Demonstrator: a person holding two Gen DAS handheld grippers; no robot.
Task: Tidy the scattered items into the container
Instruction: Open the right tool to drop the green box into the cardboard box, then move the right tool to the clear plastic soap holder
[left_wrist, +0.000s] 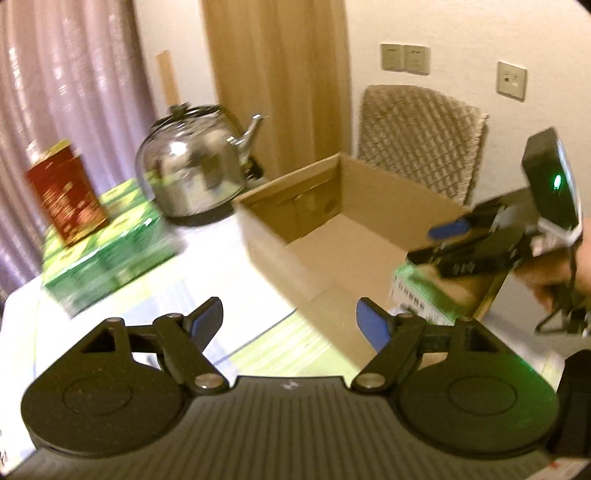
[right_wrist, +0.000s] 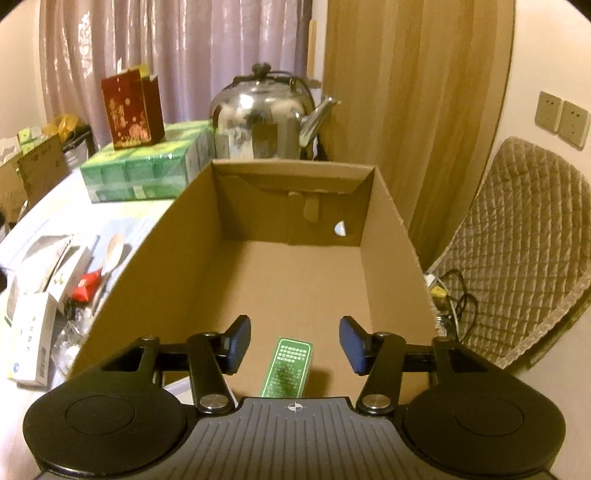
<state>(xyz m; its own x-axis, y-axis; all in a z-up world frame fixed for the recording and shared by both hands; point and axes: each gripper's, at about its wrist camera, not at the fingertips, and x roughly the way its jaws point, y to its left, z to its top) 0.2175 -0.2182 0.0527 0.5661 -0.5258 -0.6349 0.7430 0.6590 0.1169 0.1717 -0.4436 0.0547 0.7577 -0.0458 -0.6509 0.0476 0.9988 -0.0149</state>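
Grippers first: your right gripper is angled down over the near end of the cardboard box, jaws apart and gripping nothing. The small green carton lies flat on the box floor right below and between the pads, not touching either, long axis running away from you toward the far wall. Your left gripper is wide open and empty too, out over the table just beside the box.
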